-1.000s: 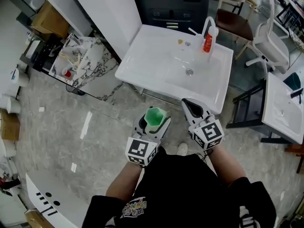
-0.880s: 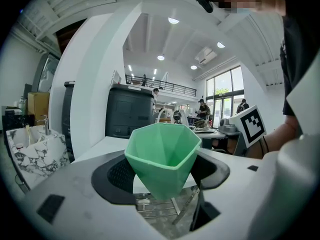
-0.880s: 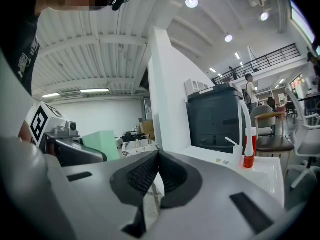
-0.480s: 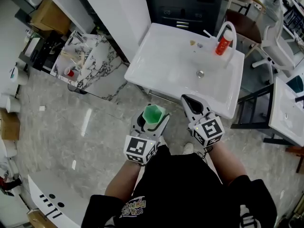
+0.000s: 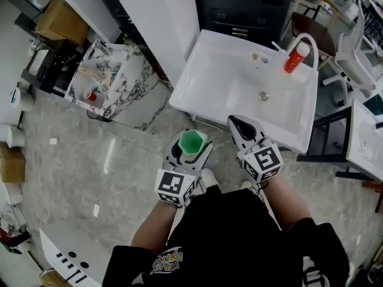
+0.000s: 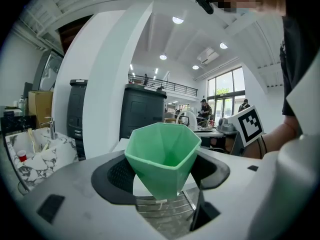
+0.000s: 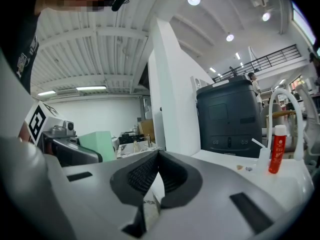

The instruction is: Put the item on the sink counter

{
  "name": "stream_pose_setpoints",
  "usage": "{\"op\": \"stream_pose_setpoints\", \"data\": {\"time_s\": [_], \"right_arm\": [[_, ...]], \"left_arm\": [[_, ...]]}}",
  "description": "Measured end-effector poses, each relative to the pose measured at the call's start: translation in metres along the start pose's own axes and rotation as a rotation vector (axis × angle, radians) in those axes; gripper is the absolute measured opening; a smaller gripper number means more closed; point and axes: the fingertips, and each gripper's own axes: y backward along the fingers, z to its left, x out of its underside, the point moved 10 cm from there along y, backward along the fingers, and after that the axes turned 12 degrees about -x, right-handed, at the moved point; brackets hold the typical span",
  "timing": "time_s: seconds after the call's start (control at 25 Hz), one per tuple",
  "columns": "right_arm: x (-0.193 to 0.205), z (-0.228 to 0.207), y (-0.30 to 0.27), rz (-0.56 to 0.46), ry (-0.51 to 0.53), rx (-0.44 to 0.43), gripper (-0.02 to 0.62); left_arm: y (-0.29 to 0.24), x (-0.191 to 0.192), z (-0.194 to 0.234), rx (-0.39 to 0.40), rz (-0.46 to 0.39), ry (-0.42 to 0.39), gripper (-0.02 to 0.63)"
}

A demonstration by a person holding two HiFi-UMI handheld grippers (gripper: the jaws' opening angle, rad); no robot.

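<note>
The left hand-held gripper [image 5: 190, 153] clamps an upright green cup [image 5: 193, 143] above the floor, short of the white sink desk [image 5: 200, 91], while the right hand-held gripper [image 5: 239, 126], jaws pressed together and empty, hangs by the desk's near edge.

One green cup [image 5: 192, 144], one red bottle [image 5: 294, 60]

From the head we look steeply down onto the sink [image 5: 221, 70]; each gripper camera rides close behind its own jaws, facing forward (wide-angle), and our right one shares that sink and the red bottle [image 5: 294, 60]
</note>
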Motion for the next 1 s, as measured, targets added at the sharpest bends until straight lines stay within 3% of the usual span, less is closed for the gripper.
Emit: {"op": "stream_pose_setpoints", "data": {"time_s": [0.44,1.0], "right_arm": [[-0.016,0.006,-0.041,-0.018,0.02,0.066,0.054],[-0.027,-0.046,-0.044,-0.019,0.015,0.133,0.054]], "left_arm": [[-0.015,-0.007,0.052,0.051,-0.013,-0.002,0.316],[-0.072,-0.022,0.051,0.098,0.001,0.002,0.316]]}}
